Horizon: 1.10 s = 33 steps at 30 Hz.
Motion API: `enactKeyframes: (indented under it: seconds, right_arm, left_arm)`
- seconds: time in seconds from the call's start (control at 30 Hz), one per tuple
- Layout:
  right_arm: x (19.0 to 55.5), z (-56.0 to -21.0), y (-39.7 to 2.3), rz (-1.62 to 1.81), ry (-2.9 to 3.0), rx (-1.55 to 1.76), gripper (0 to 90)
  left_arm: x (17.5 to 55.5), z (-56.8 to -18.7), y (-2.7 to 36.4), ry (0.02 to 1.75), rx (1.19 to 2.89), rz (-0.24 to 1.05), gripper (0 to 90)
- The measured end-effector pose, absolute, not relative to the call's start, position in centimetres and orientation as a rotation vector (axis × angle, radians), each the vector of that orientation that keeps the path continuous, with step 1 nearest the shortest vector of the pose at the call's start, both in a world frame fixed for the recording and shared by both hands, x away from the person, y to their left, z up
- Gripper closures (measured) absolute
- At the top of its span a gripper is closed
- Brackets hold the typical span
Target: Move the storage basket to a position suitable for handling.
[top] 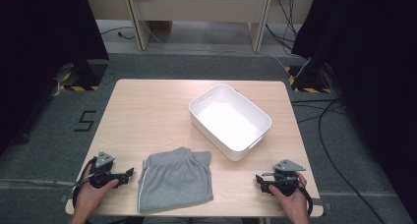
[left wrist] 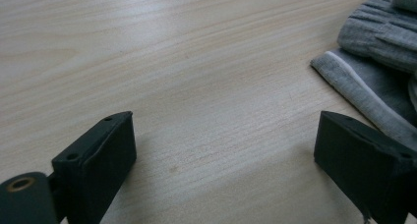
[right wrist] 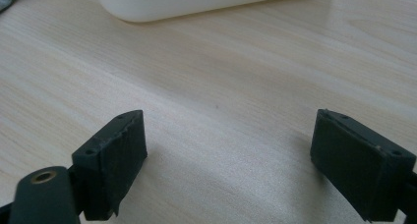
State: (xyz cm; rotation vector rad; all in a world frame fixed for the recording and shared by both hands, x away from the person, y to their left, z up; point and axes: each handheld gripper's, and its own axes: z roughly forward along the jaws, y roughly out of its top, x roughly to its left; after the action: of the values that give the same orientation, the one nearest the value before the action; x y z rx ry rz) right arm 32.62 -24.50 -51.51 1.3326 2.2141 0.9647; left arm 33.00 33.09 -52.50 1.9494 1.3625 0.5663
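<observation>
Grey folded shorts [top: 176,179] with a white side stripe lie near the table's front edge, between the two hands. A white plastic bin [top: 229,120] stands empty behind them, right of centre. My left gripper [top: 131,173] rests at the front left, jaws wide apart over bare wood, pointing toward the shorts [left wrist: 378,62], whose striped edge lies just past its right jaw. My right gripper [top: 257,180] rests at the front right, also open with nothing between the jaws, and the bin's base [right wrist: 196,3] stands ahead of it.
The light wooden table [top: 147,111] has bare room at its left and back. Around it are grey floor, cables at the right and dark curtains on both sides.
</observation>
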Motion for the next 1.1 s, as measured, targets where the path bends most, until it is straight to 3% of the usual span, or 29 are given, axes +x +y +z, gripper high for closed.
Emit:
enactKeyframes:
  seconds: [0.1, 0.13, 0.23, 0.57, 1.1]
  right_arm:
    - [32.7, -51.5, -24.6, 0.968, 2.217, 1.324, 16.8]
    - [32.6, -51.2, -24.6, 1.005, 2.206, 1.347, 23.3]
    - [32.8, -50.8, -24.6, 1.009, 2.199, 1.329, 21.2]
    - [33.6, -47.8, -24.7, 1.104, 2.146, 1.310, 17.6]
    - [37.2, -42.9, -22.5, 1.196, 2.040, 1.291, 22.1]
  left_arm:
    - [33.0, -52.5, 33.1, 1.363, 1.948, 0.565, 8.2]
    - [33.0, -52.5, 33.1, 1.366, 1.944, 0.566, 8.6]
    - [32.9, -52.5, 33.2, 1.360, 1.935, 0.570, 14.0]
    - [33.0, -50.6, 32.6, 1.329, 1.867, 0.558, 15.0]
    - [35.1, -47.0, 28.9, 1.238, 1.867, 0.508, 15.1]
